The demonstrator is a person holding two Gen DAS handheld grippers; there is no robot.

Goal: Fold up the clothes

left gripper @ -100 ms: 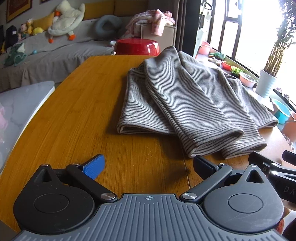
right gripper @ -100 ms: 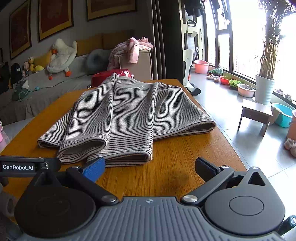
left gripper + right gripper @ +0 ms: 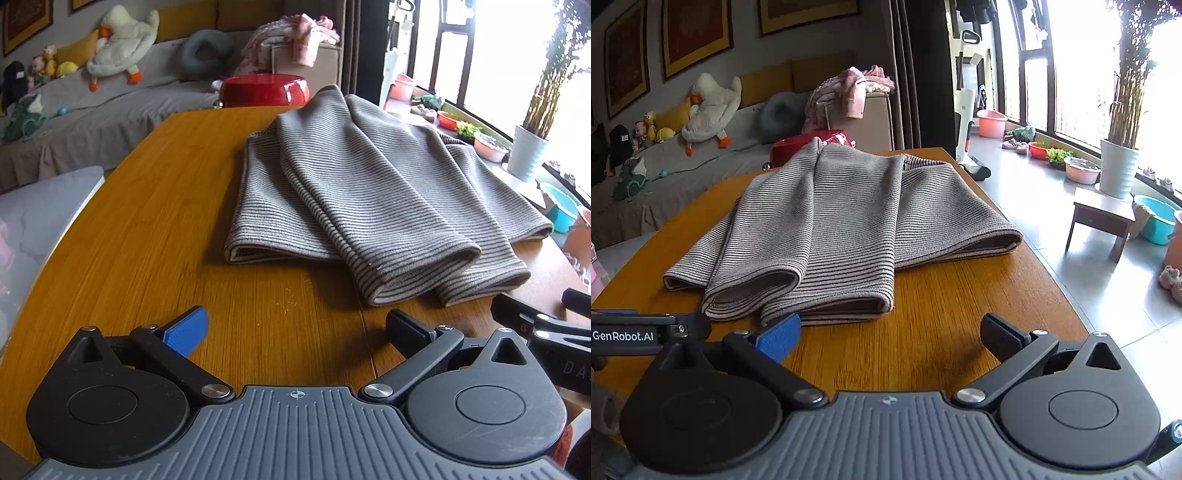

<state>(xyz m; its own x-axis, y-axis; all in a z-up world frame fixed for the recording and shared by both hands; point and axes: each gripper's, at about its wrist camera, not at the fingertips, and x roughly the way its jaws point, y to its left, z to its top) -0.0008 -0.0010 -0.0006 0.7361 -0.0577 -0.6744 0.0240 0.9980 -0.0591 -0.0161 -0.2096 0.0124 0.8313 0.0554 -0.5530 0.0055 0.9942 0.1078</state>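
A grey-and-dark striped ribbed knit garment (image 3: 369, 192) is lying folded in overlapping lengthwise layers on a honey-coloured wooden tabletop (image 3: 155, 229), its rolled near edges facing the cameras. In the left wrist view it is sitting at about one o'clock from the tool; in the right wrist view the same garment (image 3: 834, 229) is spreading from eleven to one o'clock, its nearest hem lying just beyond the blue pad.

The left gripper (image 3: 295, 328) is hanging over bare wood short of the garment, its jaws standing wide apart with nothing between them. The right gripper (image 3: 890, 332) is likewise gaping wide and empty, its blue-padded finger (image 3: 779, 336) sitting just beside the nearest hem; whether it is touching the cloth cannot be told. Each tool is showing at the edge of the other's view: the left one at nine o'clock in the right view, the right one at three o'clock in the left view.

Beyond the far end of the table a glossy red round basin (image 3: 266, 88) is showing at twelve o'clock. Behind it a grey-covered sofa (image 3: 92, 122) is carrying a white plush duck with orange feet (image 3: 118, 44). At two o'clock a tall bamboo plant in a white ribbed pot (image 3: 528, 151) is standing by the bright window.
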